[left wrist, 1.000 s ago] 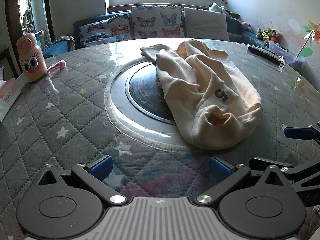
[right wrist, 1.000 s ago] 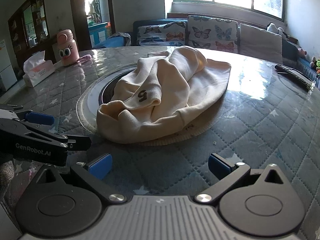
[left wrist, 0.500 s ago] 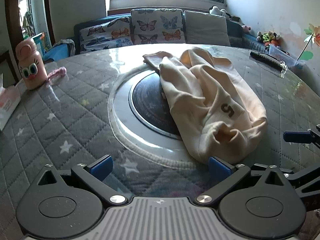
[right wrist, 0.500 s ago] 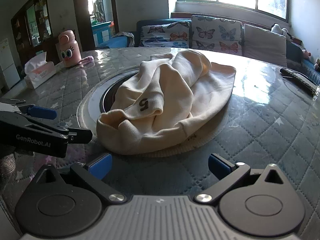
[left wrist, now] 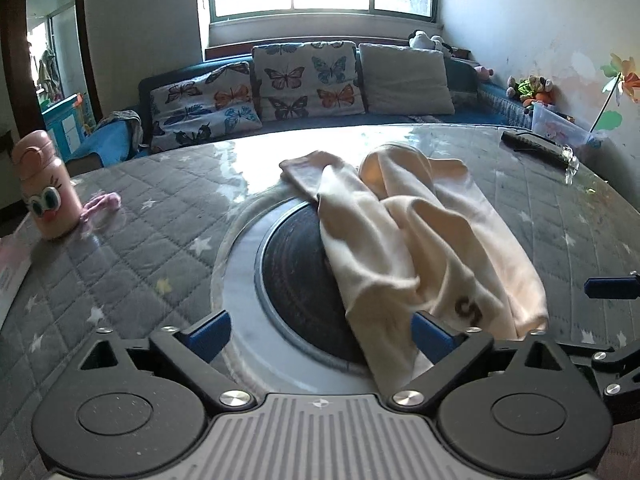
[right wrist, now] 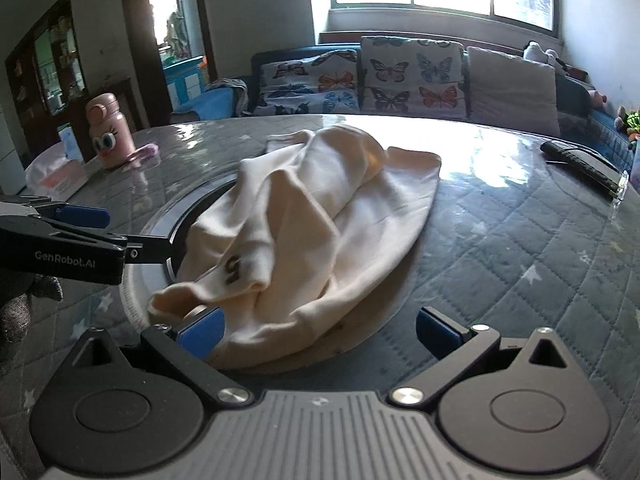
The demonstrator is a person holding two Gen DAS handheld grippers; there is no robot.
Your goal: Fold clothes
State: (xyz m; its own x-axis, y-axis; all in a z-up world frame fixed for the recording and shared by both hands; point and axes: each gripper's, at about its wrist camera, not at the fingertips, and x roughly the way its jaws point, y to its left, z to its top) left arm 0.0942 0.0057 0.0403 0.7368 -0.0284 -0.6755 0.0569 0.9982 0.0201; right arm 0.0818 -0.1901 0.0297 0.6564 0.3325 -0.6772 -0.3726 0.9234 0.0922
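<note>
Both fingers advanced, reaching garment's near hem.

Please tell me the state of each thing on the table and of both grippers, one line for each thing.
Cream garment: crumpled in a heap, not folded.
Left gripper: jaws open, garment's near edge between them.
Right gripper: jaws open, garment's near hem between them.
Pink bottle: upright, lid closed.
Tissue box: a tissue sticks out of it.
Remote control: lying flat.
</note>
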